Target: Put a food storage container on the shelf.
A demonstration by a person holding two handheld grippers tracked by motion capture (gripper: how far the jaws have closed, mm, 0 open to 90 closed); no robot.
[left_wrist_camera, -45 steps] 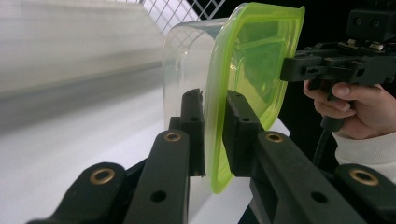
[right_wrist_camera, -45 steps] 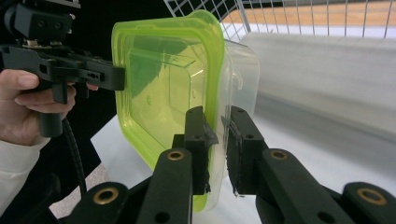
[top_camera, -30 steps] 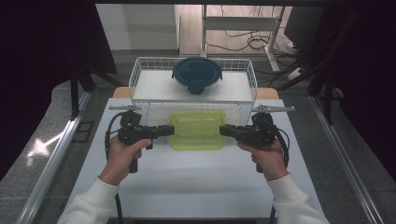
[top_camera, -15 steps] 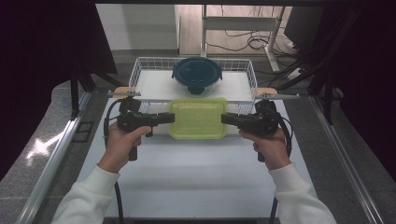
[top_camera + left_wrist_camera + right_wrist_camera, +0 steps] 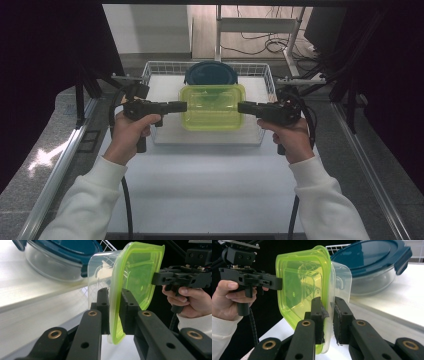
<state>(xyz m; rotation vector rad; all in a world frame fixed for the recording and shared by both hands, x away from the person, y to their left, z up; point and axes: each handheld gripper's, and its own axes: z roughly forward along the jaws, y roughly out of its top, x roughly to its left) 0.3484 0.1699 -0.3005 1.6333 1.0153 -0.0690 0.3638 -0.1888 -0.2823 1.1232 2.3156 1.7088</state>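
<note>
A clear container with a lime-green lid point(image 5: 212, 106) hangs level in the air over the front part of the wire basket point(image 5: 266, 75). My left gripper point(image 5: 180, 106) is shut on its left rim and my right gripper point(image 5: 243, 107) on its right rim. In the left gripper view the jaws point(image 5: 113, 293) pinch the green lid edge point(image 5: 136, 272), with the right gripper point(image 5: 157, 278) across from them. The right gripper view has its own jaws point(image 5: 327, 301) clamped on the rim of the container point(image 5: 302, 282), and the left gripper point(image 5: 278, 283) beyond.
A round glass bowl with a dark blue lid point(image 5: 210, 74) sits at the back of the wire basket, just behind the lifted container. The white table point(image 5: 210, 185) lies in front of the basket. Metal rails run along both sides.
Both grippers have risen and moved away from the person with the container between them. It went from the table in front of the basket to above the basket's front.
</note>
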